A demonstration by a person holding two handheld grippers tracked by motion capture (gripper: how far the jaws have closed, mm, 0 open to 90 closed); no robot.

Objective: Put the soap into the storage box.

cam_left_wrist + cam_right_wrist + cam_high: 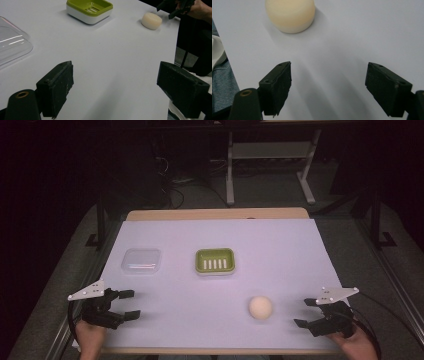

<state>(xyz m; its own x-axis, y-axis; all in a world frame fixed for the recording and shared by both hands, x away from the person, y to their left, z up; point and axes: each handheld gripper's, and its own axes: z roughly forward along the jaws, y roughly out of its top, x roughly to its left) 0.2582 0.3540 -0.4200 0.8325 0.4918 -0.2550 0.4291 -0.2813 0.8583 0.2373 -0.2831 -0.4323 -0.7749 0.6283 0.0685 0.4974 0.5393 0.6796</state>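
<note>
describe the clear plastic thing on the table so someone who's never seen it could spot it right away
On the white table, look at its left half, beyond the left gripper. There lies a clear lid, rounded and rectangular, left of the green soap dish. It alone is see-through; the round soap is cream.

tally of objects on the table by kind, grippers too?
Clear plastic lid: 1
Green and white soap dish: 1
Cream round soap bar: 1
Grippers: 2, left gripper and right gripper, both open and holding nothing
Total: 5
</note>
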